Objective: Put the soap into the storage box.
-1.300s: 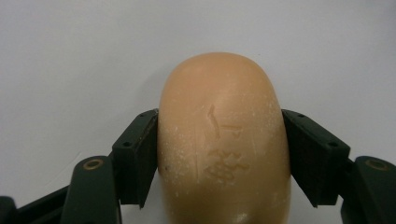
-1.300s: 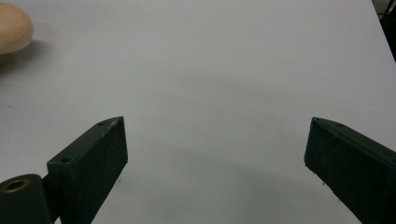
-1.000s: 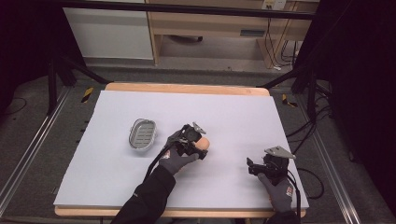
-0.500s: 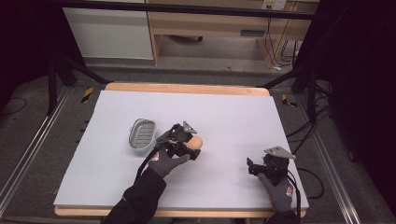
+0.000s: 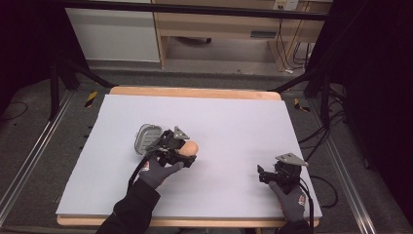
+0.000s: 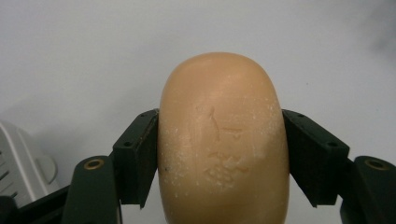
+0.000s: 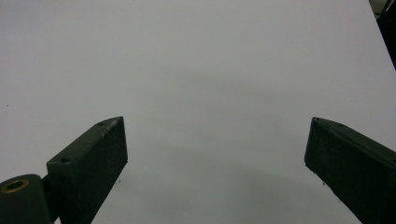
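As seen from above, biggest thing first:
Table [image 5: 234, 122]: white top, wood edge.
Soap dish [image 5: 147, 138]: grey, just left of the soap.
Right gripper [image 5: 265, 175]: near the front right corner; its own view shows jaws wide apart, nothing between.
Left gripper [image 5: 187, 153]: jaws squeeze the soap.
Soap [image 6: 223, 140]: tan; up close, a stamped mark shows.

soap bar [image 6: 223, 140], embossed mark, illegible

The high view looks down on the white table [image 5: 234, 117]; both gripper views skim that surface closely.
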Available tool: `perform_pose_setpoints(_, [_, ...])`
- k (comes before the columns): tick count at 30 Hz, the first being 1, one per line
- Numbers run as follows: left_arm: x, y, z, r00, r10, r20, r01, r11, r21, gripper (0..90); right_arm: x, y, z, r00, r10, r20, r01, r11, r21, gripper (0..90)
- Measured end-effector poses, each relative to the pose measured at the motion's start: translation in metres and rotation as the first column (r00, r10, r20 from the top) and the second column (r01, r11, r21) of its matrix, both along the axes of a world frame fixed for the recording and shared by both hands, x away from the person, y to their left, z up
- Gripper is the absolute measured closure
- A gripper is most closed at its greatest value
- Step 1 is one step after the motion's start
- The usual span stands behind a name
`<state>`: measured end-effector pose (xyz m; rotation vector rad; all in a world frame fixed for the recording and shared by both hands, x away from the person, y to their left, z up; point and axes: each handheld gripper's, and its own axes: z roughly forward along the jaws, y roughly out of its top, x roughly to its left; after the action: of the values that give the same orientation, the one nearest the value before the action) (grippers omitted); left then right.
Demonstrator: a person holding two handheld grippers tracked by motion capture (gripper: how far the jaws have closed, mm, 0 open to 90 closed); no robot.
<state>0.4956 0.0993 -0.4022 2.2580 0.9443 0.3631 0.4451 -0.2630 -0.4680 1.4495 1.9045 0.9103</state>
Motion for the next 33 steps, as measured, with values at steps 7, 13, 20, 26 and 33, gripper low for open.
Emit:
perform_pose_setpoints(7, [-0.004, 0.019, 0.003, 0.9997, 0.022, 0.004, -0.022, 0.9997, -0.005, 31.7, 0.000, 0.000, 0.000, 1.0000, 0.000, 0.001, 0.000, 1.000, -0.003, 6.1])
perform_pose_setpoints(13, [-0.004, 0.035, 0.008, 0.9984, 0.055, 0.012, -0.055, 0.9984, -0.008, 31.7, -0.001, 0.000, 0.000, 1.0000, 0.001, 0.001, -0.001, 1.000, -0.002, 6.1])
perform_pose_setpoints(20, [-0.003, 0.048, 0.014, 0.9957, 0.090, 0.023, -0.090, 0.9957, -0.022, 31.8, -0.001, 0.000, 0.000, 1.0000, 0.001, 0.000, -0.001, 1.000, -0.001, 6.1])
perform_pose_setpoints(26, [0.001, 0.056, 0.019, 0.9918, 0.123, 0.033, -0.122, 0.9920, -0.031, 31.8, -0.001, 0.000, 0.001, 1.0000, 0.001, 0.002, -0.001, 1.000, 0.000, 6.1])
perform_pose_setpoints(33, [0.010, 0.067, 0.023, 0.9854, 0.166, 0.037, -0.165, 0.9856, -0.040, 31.8, -0.001, 0.000, 0.001, 1.0000, 0.001, 0.003, -0.001, 1.000, 0.002, 6.1])
